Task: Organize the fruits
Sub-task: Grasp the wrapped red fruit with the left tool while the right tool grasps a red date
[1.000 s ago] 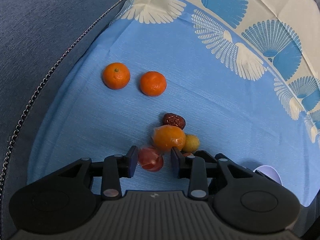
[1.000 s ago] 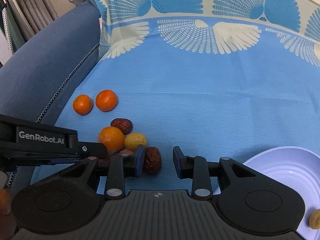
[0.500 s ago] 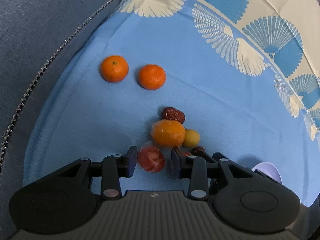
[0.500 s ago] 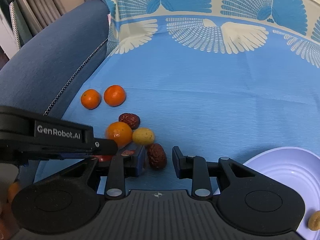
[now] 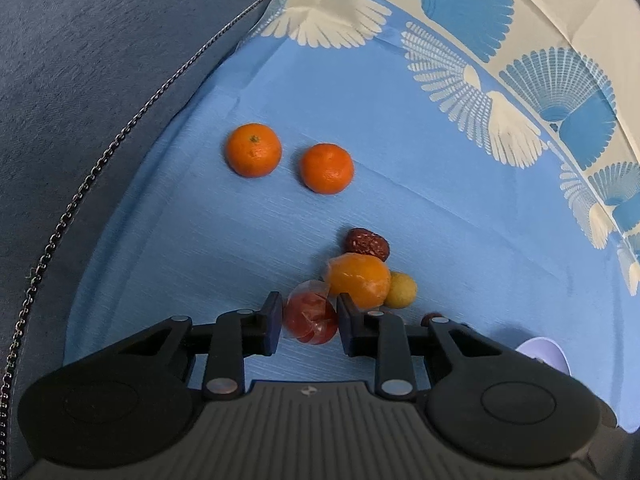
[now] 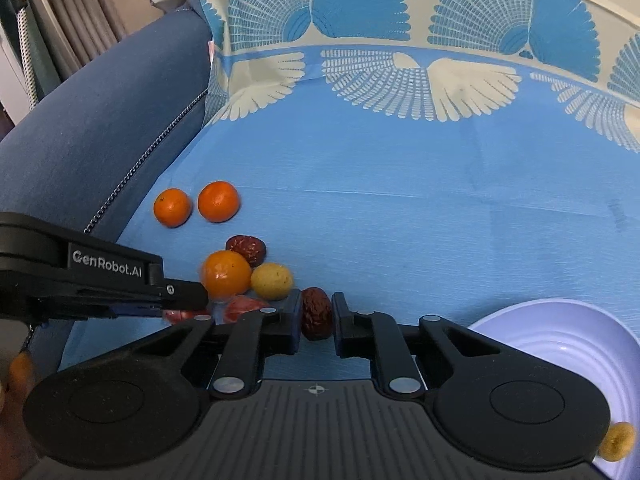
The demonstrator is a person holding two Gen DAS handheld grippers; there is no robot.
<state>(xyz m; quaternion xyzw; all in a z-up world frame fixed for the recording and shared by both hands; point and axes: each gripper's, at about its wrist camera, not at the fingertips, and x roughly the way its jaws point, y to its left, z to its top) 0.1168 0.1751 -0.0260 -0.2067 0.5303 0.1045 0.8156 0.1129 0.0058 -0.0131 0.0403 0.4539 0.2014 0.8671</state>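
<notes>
Fruits lie on a blue cloth. My left gripper (image 5: 309, 316) is shut on a red wrapped fruit (image 5: 310, 314). My right gripper (image 6: 316, 314) is shut on a dark red date (image 6: 316, 312). Just beyond them sit a wrapped orange fruit (image 5: 358, 284), a small yellow fruit (image 5: 402, 290) and another date (image 5: 366, 242). Two tangerines (image 5: 254, 150) (image 5: 327, 168) lie further off to the left. In the right wrist view the left gripper's body (image 6: 100, 276) comes in from the left, hiding part of the red fruit (image 6: 244, 306).
A white bowl (image 6: 560, 344) stands at the lower right with a small yellow fruit (image 6: 618, 446) in it; its edge shows in the left wrist view (image 5: 542, 358). A blue sofa arm with a zipper (image 6: 92, 152) borders the cloth on the left.
Both grippers' jaws have closed in: the left onto the red wrapped fruit, the right onto the date. Both cameras have moved slightly closer to the fruit cluster.
</notes>
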